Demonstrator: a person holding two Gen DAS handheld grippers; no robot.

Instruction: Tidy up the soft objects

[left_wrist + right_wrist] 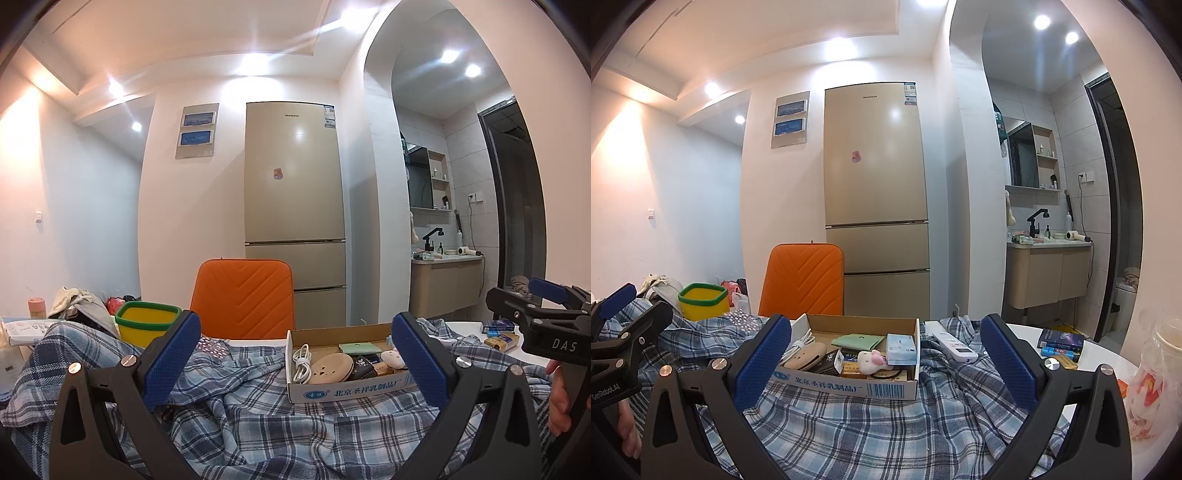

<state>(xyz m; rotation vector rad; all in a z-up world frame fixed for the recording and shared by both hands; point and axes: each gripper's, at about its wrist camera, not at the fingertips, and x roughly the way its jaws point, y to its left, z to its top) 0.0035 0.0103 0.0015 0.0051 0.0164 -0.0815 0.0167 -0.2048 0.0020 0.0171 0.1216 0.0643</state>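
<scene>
A blue-and-white plaid shirt [258, 417] lies crumpled across the table, reaching right up to both cameras; it also fills the foreground of the right wrist view [868, 424]. On it stands a shallow cardboard box [354, 387] holding a small pink-and-white plush toy [870, 360], a white cable, a round tan item and small packs. My left gripper [297, 365] is open above the shirt, with the box between and beyond its blue pads. My right gripper [885, 363] is open too, just above the shirt and short of the box [849, 386]. Neither holds anything.
An orange chair back [242, 299] and a yellow bin with a green rim [146, 323] stand behind the table. A white remote [955, 345], small packs [1060, 341] and a plastic bag with a cup [1156, 376] lie at the right. Clothes are piled at the far left.
</scene>
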